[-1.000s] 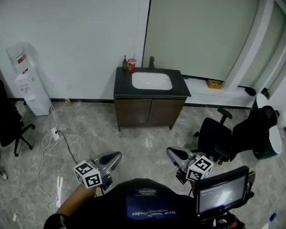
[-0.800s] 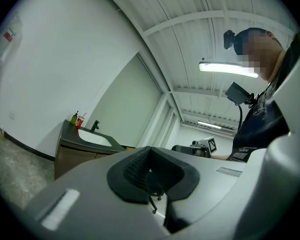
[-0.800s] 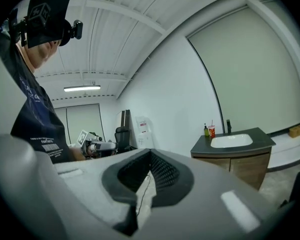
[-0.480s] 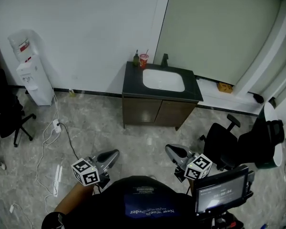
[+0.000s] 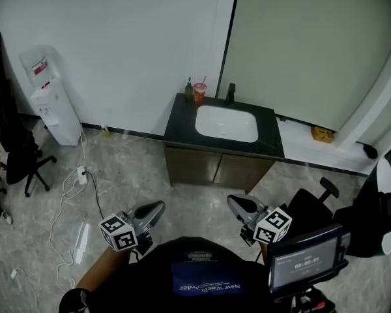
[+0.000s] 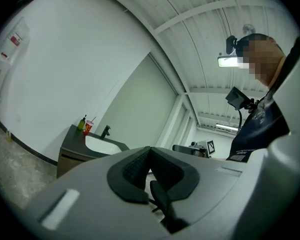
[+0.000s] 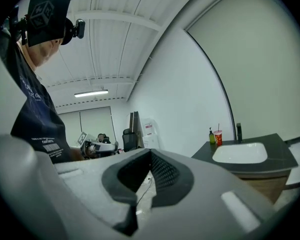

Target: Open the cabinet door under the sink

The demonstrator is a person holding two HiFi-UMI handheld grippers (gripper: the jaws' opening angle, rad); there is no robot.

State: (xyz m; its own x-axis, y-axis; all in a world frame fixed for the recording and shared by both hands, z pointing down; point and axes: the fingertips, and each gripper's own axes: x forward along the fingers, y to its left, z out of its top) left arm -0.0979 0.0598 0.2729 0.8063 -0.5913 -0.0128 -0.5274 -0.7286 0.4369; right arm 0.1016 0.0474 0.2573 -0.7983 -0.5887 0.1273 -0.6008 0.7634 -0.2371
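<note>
Head view: sink cabinet [image 5: 215, 168] is seen against the back wall, well apart from both grippers, w/ its two wood doors [image 5: 190, 167] shut. A white basin [image 5: 226, 123] is set into the dark top; a faucet [image 5: 231, 92], red cup [image 5: 200, 93] and green bottle [image 5: 189, 89] are lined up along its back edge. Both the left gripper [image 5: 158, 208] and right gripper [image 5: 233, 203] are held low, close to the person's chest, pointed approx toward the cabinet. In both gripper views the jaws are found pressed together, nothing btw them. A water dispenser [image 5: 51, 103] is parked at the left wall, w/ cables [image 5: 70, 194] strewn on the floor nearby.
</note>
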